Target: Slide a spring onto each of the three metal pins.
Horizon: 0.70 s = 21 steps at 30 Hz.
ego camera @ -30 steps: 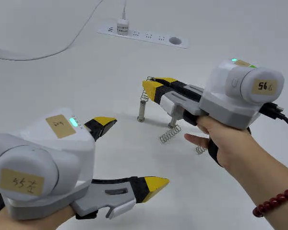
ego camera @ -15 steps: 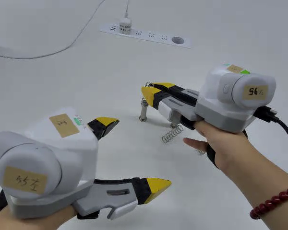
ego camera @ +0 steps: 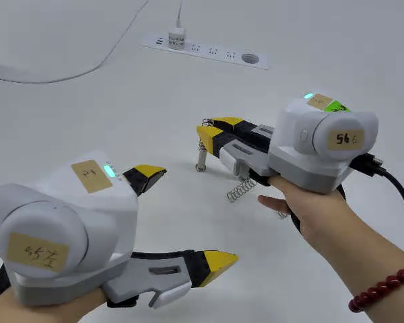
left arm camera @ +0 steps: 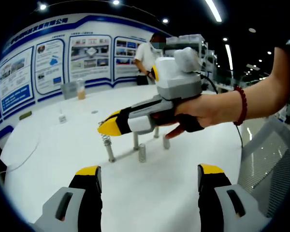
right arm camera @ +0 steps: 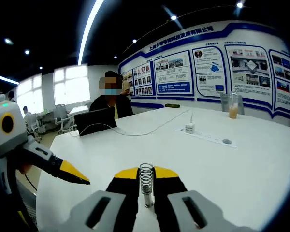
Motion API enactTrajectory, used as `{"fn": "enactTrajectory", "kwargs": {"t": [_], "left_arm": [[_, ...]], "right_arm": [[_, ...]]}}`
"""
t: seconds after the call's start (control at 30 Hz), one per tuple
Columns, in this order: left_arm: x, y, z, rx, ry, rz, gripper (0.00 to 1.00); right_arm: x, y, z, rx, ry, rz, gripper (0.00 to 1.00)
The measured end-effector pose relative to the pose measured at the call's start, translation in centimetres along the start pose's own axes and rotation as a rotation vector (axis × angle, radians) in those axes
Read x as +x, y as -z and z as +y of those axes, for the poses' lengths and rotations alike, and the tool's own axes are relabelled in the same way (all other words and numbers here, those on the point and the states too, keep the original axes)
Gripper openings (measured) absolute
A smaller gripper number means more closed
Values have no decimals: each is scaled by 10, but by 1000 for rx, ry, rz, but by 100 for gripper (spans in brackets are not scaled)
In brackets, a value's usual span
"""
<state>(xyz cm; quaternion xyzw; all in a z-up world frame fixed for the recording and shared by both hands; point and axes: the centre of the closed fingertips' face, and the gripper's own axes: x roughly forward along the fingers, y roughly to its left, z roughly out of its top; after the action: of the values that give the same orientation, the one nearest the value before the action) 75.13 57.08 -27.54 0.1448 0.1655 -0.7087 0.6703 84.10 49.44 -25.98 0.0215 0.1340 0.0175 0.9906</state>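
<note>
A: What are the right tongs point(ego camera: 211, 130) doing?

B: Their yellow tips are drawn together on a spring point(right arm camera: 146, 178), gripping it near its top. The spring stands upright in the narrow gap between the tips. It is threaded over a pin point(ego camera: 201, 160) that stands on the table point(ego camera: 121, 121) directly under them.

A: Is the spring all the way down?

B: No. In the left gripper view the coils hang just beneath the tips and cover the pin's upper part. The lower shaft is bare down to its foot.

A: And the left tongs point(ego camera: 198, 214)?

B: Their jaws are spread wide apart. They hover well short of the right tongs and point toward them across the table.

A: Other springs?

B: A loose spring point(ego camera: 240, 189) lies on its side under the right tongs' body, behind the tips and just ahead of the hand point(ego camera: 310, 205) that holds them.

A: More pins?

B: A second pin point(left arm camera: 136, 140) stands upright and bare just behind the first, under the right tongs' jaws. Further back, close to the hand, there are small upright pieces I cannot tell apart.

A: Anything beyond?

B: A power strip point(ego camera: 209, 51) lies flat on the table, well ahead of both tongs and past the right tips.
</note>
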Motion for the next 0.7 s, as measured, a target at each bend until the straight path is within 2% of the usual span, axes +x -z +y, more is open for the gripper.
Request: {"fn": "enactTrajectory", "kwargs": {"t": [0.23,0.7], "left_arm": [[0,0,1,15,-4,3,82],[-1,0,2,14,-12,7,82]], "right_arm": [[1,5,0,-38,17,27,11],[6,22,-1,-26,27,87,11]]}}
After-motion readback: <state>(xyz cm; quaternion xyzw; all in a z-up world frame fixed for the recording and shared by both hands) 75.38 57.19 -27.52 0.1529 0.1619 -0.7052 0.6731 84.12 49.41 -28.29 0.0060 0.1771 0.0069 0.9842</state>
